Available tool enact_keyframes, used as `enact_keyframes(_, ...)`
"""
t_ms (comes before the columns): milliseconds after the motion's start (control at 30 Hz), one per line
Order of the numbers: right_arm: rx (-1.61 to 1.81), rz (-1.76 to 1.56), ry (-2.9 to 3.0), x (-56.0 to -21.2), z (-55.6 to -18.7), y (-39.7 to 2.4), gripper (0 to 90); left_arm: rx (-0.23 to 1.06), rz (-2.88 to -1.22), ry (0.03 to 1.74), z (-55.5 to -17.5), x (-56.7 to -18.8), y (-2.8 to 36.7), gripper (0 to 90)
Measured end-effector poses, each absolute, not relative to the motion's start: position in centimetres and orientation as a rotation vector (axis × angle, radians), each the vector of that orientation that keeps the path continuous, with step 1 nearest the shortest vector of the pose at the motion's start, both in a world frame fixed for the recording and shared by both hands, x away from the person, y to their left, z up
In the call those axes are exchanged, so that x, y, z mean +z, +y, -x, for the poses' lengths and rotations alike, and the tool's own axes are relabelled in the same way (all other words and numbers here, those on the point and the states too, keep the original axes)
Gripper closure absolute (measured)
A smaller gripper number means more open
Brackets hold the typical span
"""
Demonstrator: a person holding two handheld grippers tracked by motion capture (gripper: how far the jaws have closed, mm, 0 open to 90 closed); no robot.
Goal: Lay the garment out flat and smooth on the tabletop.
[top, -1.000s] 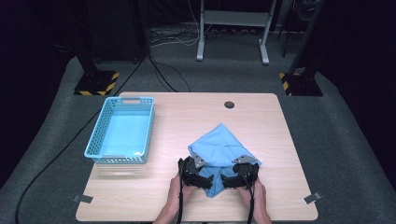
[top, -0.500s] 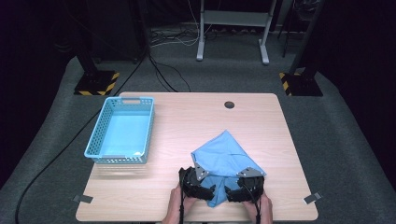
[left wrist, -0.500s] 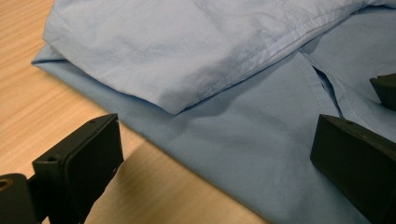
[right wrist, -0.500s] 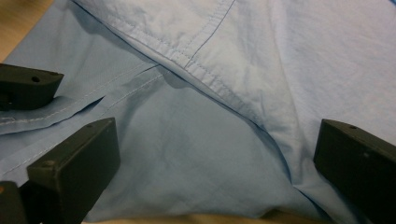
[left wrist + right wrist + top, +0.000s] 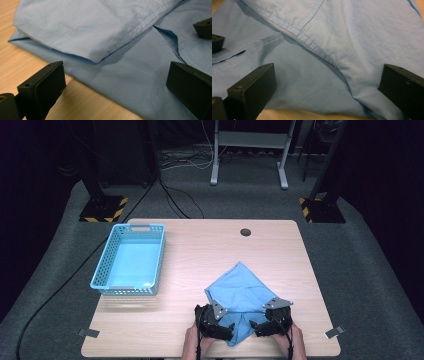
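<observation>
While the person's hands stayed low at the near edge of the table, the left gripper and the right gripper sat close together, and the jaws of both were spread wide with nothing between them. Each one pointed at the near corner of the blue cloth, which lay folded on the wood right in front of the person. A top flap lay over a lower layer, with a stitched seam running across it. I thought a jaw might catch just the top flap, and then the fold would pull open. The thin cloth could also slip out if the bite was too small. Farther off to the left stood the blue basket, well apart from the cloth.
</observation>
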State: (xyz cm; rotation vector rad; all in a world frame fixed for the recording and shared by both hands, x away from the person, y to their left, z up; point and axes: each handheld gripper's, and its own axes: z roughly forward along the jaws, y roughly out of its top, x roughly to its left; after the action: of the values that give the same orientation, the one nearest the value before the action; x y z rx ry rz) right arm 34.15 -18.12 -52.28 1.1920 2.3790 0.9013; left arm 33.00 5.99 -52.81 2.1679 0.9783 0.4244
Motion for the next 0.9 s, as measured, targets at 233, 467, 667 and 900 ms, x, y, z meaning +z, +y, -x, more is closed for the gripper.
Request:
enact_keyframes(233, 0.862, -1.180, 2.399, -52.0, -34.8, -18.0, 0.0, 0.419, -2.145, 0.990, -33.6, -52.6, 7.6, 0.0)
enact_keyframes(467, 0.816, -1.088, 2.396, -51.6, -34.7, -15.1, 0.0, 0.416, -2.165, 1.010, -34.9, -52.8, 8.6, 0.0)
enact_keyframes(667, 0.845, -1.021, 2.401, -51.4, -35.3, -12.3, 1.0, 0.414, -2.167, 1.000, -35.0, -52.8, 8.6, 0.0)
enact_keyframes(900, 0.824, -0.972, 2.424, -51.1, -36.1, -9.9, 4.2, 0.403, -2.180, 0.968, -34.8, -52.9, 8.8, 0.0)
